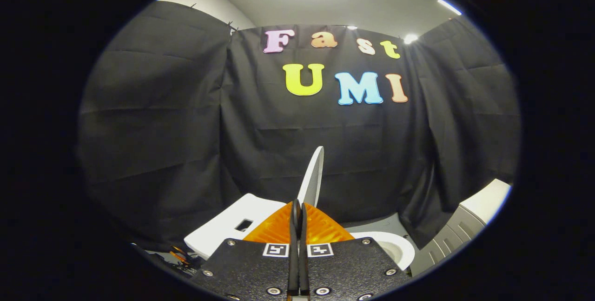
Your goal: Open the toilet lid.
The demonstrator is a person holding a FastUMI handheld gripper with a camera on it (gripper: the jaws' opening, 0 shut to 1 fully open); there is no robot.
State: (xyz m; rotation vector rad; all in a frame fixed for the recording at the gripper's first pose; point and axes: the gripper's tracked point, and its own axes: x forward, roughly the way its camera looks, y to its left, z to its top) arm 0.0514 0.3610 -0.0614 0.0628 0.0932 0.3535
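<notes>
The white toilet lid (312,175) stands raised and is seen edge-on, rising straight out from my fingertips. My gripper (297,208) is shut, and its fingers appear to pinch the lid's lower edge between them. Left of the lid is the white tank (232,224) with a dark rectangular opening on it. Right of the lid, the white rim of the bowl (395,247) curves around, uncovered. The joint between lid and toilet is hidden behind the gripper's body.
A grey and white cabinet or appliance (469,224) stands to the right of the bowl. Black cloth walls close the booth on all sides behind the toilet. Some orange cables (179,255) lie low beside the tank.
</notes>
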